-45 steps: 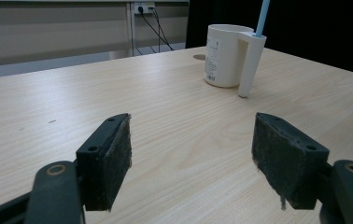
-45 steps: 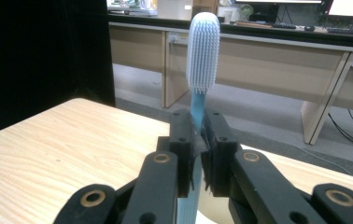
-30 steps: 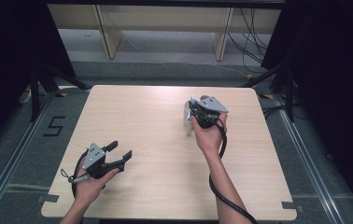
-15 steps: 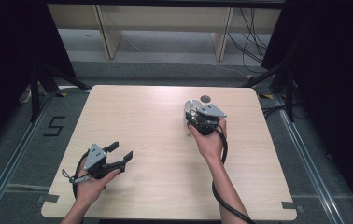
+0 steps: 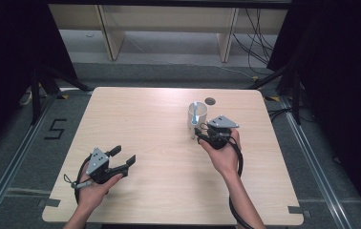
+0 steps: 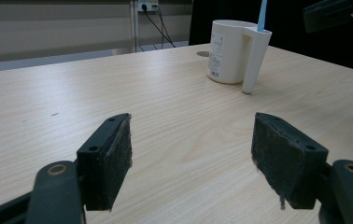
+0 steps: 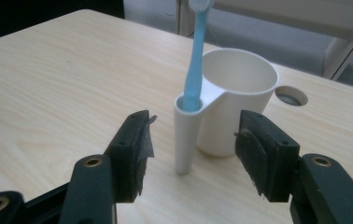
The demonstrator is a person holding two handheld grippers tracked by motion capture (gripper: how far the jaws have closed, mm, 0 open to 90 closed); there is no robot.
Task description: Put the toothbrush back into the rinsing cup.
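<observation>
Right gripper (image 7: pixel 191 154): jaws just opened, spread wide, nothing pressed between the pads; hollow handle of white plastic cup (image 7: pixel 233 105) is flanked, untouched. Blue toothbrush (image 7: pixel 195 56) is stood upright in that handle. Cup is set on pale wooden table (image 5: pixel 145 124), far right. Release step judged complete; withdrawal called for next. Left gripper (image 5: pixel 122 157): open, idle.

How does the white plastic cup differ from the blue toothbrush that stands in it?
The white plastic cup is wide, round and open at the top, while the blue toothbrush is thin and long. The cup rests directly on the light wooden table; the toothbrush does not touch it, standing in the narrow tube at the cup's side. The toothbrush rises well above the cup's rim. Both stand upright, and neither is gripped.
</observation>
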